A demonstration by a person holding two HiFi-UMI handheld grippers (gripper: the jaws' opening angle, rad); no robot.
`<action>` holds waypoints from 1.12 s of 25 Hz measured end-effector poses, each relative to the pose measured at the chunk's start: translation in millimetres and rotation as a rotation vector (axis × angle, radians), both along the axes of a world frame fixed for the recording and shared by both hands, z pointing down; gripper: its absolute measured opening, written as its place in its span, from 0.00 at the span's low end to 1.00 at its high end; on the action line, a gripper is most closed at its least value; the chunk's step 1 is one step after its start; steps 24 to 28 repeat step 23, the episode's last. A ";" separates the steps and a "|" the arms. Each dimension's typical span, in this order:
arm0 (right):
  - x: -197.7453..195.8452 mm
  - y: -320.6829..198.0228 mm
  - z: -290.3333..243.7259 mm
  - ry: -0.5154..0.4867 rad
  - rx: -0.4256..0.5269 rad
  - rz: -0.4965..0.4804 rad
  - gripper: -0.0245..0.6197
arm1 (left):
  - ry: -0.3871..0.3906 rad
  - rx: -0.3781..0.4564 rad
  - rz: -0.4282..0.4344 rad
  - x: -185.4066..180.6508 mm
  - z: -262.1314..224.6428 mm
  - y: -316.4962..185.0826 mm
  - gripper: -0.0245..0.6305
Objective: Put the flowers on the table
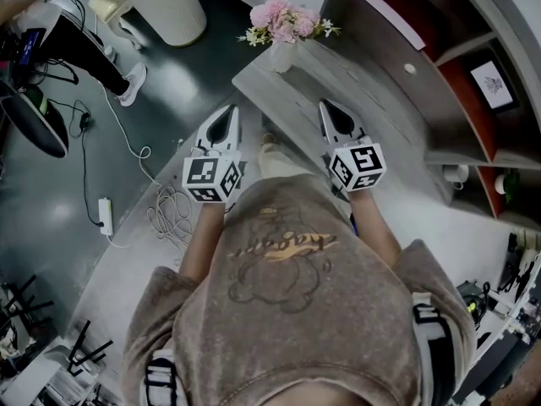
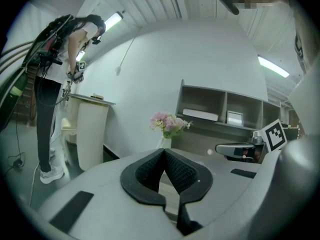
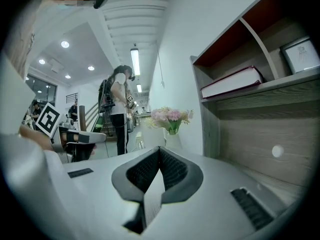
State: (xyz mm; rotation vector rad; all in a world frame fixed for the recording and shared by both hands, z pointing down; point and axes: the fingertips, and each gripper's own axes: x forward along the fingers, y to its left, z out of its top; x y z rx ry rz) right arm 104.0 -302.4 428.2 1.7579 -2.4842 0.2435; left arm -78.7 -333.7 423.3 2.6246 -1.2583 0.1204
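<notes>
**Ana:** What are the two tools doing on your end?

**Me:** Both are closed and hold nothing. In its own view, my left gripper [image 2: 164, 151] has its black pads meeting at the tips with nothing between them. My right gripper [image 3: 159, 148] is the same, its pads pressed together and empty.

**Ana:** And the flowers?

**Me:** The flowers [image 1: 283, 19] are a pink bunch with some green, standing upright in a white vase [image 1: 281, 56]. The vase sits on the grey wooden table [image 1: 372, 108], at the end farthest from me and near its edge. Both grippers point that way, side by side, and are well apart from the vase.

**Ana:** What's around it?

**Me:** A shelf unit [image 1: 439, 49] runs along the table's right side, and a book [image 3: 232, 81] lies flat in one compartment. To the left, on the dark floor, I see a white cable [image 1: 127, 142] and a tall white stand [image 2: 90, 129]. A person [image 2: 50, 84] in dark trousers is bent over that stand, well beyond the table.
</notes>
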 end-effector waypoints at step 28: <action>7.0 -3.4 7.1 -0.014 -0.021 0.015 0.03 | -0.005 -0.029 0.004 2.2 7.6 -8.3 0.07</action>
